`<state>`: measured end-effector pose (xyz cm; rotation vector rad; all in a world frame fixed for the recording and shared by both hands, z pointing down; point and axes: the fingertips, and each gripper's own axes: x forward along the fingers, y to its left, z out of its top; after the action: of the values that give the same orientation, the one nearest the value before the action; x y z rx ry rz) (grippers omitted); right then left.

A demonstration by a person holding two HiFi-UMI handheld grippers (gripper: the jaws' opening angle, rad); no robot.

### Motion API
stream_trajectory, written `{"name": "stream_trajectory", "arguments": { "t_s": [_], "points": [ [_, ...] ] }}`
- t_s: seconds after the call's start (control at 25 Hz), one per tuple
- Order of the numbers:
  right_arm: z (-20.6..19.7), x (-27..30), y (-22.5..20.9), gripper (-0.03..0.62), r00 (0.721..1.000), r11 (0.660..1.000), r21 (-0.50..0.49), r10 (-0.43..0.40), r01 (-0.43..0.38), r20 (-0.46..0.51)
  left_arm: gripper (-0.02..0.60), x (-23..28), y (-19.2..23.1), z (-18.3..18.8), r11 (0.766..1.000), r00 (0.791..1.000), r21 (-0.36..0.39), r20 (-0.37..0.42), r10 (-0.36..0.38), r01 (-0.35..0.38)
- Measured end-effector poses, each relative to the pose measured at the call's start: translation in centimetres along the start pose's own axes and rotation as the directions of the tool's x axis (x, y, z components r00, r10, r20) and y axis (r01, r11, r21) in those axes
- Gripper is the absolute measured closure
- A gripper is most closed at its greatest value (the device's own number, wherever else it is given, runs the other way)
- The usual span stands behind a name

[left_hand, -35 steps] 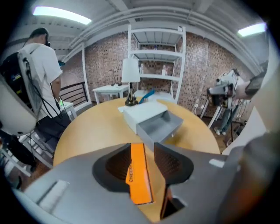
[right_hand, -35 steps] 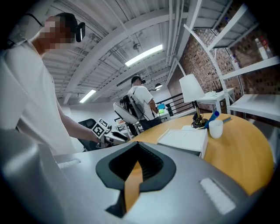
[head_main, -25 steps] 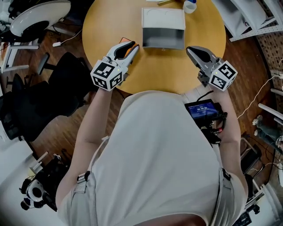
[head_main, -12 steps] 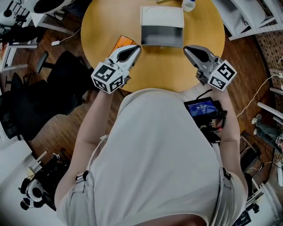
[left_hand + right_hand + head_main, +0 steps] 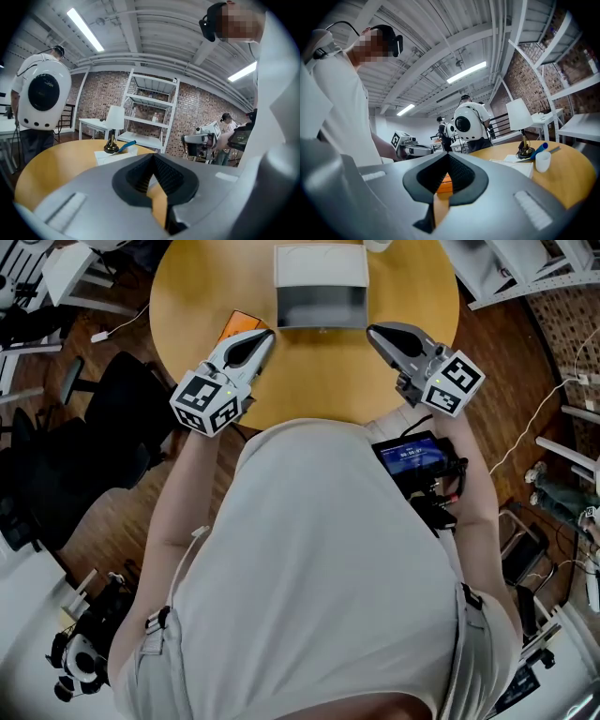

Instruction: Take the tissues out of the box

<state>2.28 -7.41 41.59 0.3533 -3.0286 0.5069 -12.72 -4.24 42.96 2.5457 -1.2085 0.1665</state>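
A grey box with a white top (image 5: 321,307) stands on the round yellow table (image 5: 187,296), its grey face toward me; no tissue shows apart from that white top. My left gripper (image 5: 265,334) hovers just left of the box's near side, its jaws shut and empty. My right gripper (image 5: 372,331) hovers just right of the box, also shut with nothing held. In the left gripper view the jaws (image 5: 151,183) meet over bare tabletop. In the right gripper view the shut jaws (image 5: 440,187) frame an orange thing (image 5: 446,183).
The flat orange thing (image 5: 236,324) lies on the table beside the left gripper. A white cup (image 5: 542,161), a lamp (image 5: 524,126) and a blue pen (image 5: 539,150) stand at the table's far side. Black chairs (image 5: 103,418) and white shelving (image 5: 506,268) surround the table.
The left gripper's jaws have closed from slightly apart to shut. The head view has shifted, so table, box and both grippers sit higher and further left.
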Motion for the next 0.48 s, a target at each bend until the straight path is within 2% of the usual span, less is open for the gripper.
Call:
{"name": "stream_trajectory", "arguments": {
  "t_s": [0.48],
  "points": [
    [0.30, 0.12, 0.05, 0.594, 1.000, 1.000, 0.003, 0.004, -0.004, 0.005, 0.580, 0.26, 0.08, 0.26, 1.000, 1.000, 0.002, -0.008, 0.015, -0.015]
  ]
}}
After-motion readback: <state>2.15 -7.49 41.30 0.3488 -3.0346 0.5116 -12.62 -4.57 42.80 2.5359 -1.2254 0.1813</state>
